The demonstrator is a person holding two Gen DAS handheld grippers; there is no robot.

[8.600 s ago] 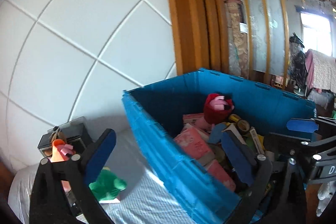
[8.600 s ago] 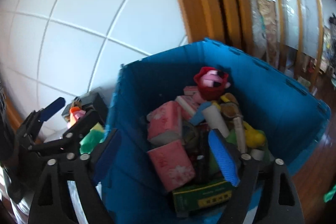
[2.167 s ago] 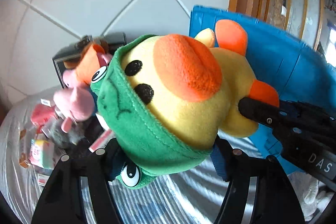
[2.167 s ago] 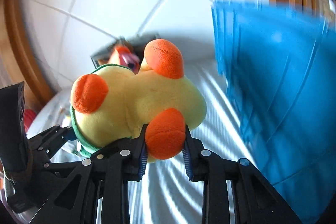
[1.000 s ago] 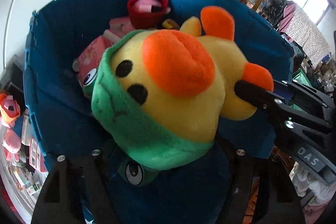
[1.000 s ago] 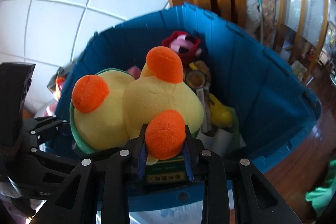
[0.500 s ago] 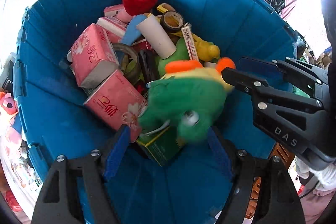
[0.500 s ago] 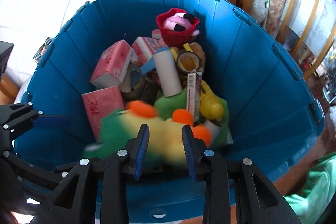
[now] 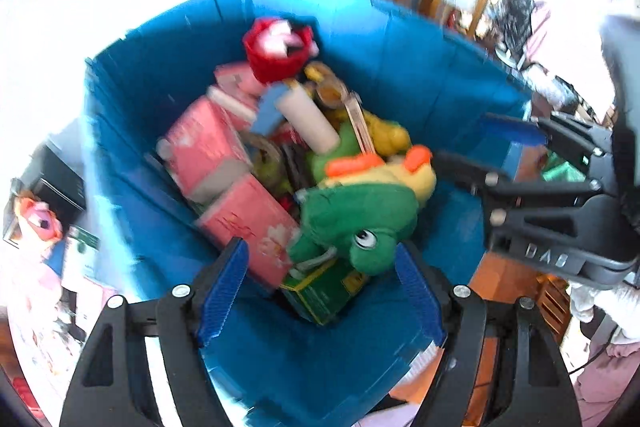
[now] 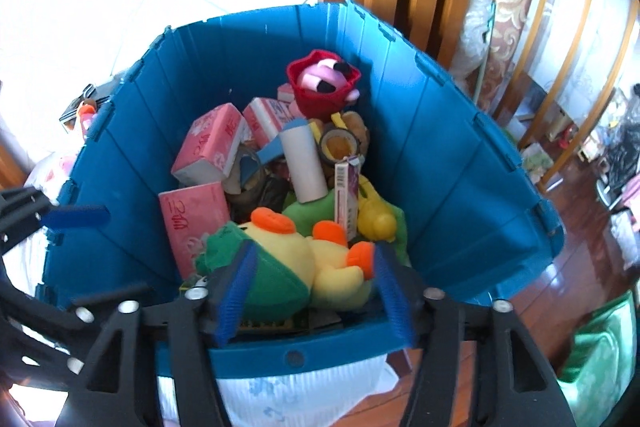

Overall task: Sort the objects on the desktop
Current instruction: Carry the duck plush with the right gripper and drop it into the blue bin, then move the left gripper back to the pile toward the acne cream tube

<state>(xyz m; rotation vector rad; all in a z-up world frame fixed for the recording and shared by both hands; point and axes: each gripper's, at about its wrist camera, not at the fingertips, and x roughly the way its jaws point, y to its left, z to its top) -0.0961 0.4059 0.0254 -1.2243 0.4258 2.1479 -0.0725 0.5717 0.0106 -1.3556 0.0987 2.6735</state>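
Observation:
A yellow duck plush in a green frog hood point(image 9: 360, 211) point(image 10: 288, 259) lies loose on top of the pile inside the blue bin point(image 9: 420, 79) point(image 10: 440, 167). My left gripper point(image 9: 320, 287) hovers over the bin's near side, open, with the plush well below its blue pads. My right gripper point(image 10: 314, 279) also hangs above the plush; its jaws are opening and its pads touch nothing. In the left wrist view the right gripper point(image 9: 492, 147) reaches in from the right. The left gripper's pad point(image 10: 76, 217) shows at the left edge of the right wrist view.
The bin also holds pink tissue packs point(image 10: 208, 147), a red plush point(image 10: 322, 83), a white roll point(image 10: 304, 163), tape rolls and a green box point(image 9: 320, 291). Left of the bin lie a pink toy point(image 9: 38, 219) and a black box. A wooden frame stands behind.
The duck plush, held by both grippers over the bin a second ago, has dropped onto the pile. The right jaws have spread apart. The left gripper has pulled back a little.

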